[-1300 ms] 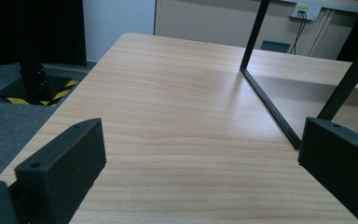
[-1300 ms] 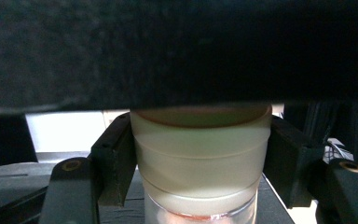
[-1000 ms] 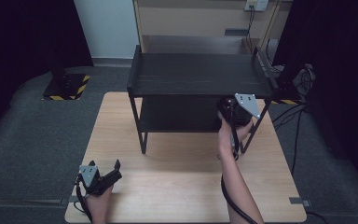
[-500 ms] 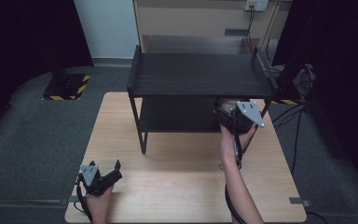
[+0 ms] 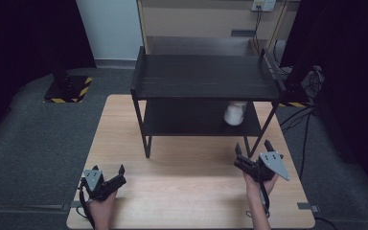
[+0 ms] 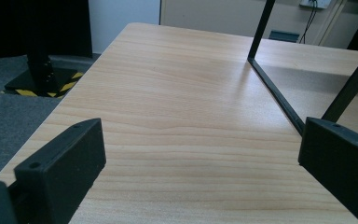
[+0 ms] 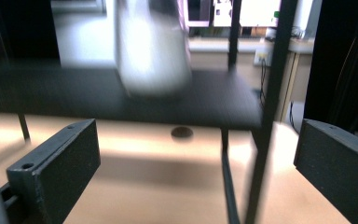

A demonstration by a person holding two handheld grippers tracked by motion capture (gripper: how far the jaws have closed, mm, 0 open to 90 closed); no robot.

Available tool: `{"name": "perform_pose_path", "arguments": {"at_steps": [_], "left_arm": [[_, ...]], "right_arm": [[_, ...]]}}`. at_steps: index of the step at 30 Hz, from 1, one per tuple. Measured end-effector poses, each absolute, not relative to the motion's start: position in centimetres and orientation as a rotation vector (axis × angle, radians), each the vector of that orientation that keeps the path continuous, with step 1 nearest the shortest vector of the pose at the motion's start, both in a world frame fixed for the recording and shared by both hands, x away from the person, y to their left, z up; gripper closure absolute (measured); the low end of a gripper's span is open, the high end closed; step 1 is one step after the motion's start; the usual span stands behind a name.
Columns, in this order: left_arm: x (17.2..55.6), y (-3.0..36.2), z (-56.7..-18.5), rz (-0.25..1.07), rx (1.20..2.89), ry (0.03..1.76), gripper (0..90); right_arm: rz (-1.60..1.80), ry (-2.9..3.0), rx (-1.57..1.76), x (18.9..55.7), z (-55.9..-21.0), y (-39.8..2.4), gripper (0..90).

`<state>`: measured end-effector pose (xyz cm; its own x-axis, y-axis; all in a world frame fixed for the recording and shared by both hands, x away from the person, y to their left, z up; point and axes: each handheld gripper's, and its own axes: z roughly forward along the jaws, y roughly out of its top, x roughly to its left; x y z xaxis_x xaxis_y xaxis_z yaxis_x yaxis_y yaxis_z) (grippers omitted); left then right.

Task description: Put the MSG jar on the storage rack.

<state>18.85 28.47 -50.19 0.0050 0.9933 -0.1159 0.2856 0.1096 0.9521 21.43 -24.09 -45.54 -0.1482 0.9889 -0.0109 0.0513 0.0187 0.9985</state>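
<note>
White cup (image 5: 235, 114) sits upright on the lower shelf of the black two-tier rack (image 5: 203, 76), right-hand end, near the front edge. In the right gripper view it's blurred but clearly resting on the shelf board (image 7: 121, 100), nothing gripping it.

Right hand-held gripper (image 5: 255, 154) is over the table (image 5: 182, 187) in front of the rack's right front leg, well apart from the cup, jaws spread wide & empty. Left hand-held gripper (image 5: 109, 175) rests low at the table's near-left corner, jaws also apart, holding nothing.

Step, as I read it: placement looks done, cup released on the shelf, right hand clear of the rack. Next move prob. just parking the right gripper near the table edge like the left one; needs to stay clear of the rack leg.

Surface: light wood-grain tabletop, bare apart from the rack. Room: grey carpet, black drapes both sides, yellow-black striped stand base (image 5: 67, 88) at left, cables on the floor at right, wooden cabinet behind.
</note>
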Motion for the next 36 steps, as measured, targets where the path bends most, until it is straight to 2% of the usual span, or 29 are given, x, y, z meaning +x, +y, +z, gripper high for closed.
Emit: {"name": "perform_pose_path", "arguments": {"at_steps": [6,13,36], "left_arm": [[18.9,28.4,-50.1,0.959,1.357,1.45,0.0],[19.0,28.5,-50.1,0.942,1.363,1.449,0.0],[19.3,28.3,-49.9,0.94,1.393,1.449,0.1]], "right_arm": [[1.268,1.474,1.196,19.7,-49.7,-28.6,0.6],[1.252,1.495,1.24,17.7,-51.8,-31.9,0.6],[1.252,1.486,1.193,17.2,-52.5,-32.0,0.6]]}}
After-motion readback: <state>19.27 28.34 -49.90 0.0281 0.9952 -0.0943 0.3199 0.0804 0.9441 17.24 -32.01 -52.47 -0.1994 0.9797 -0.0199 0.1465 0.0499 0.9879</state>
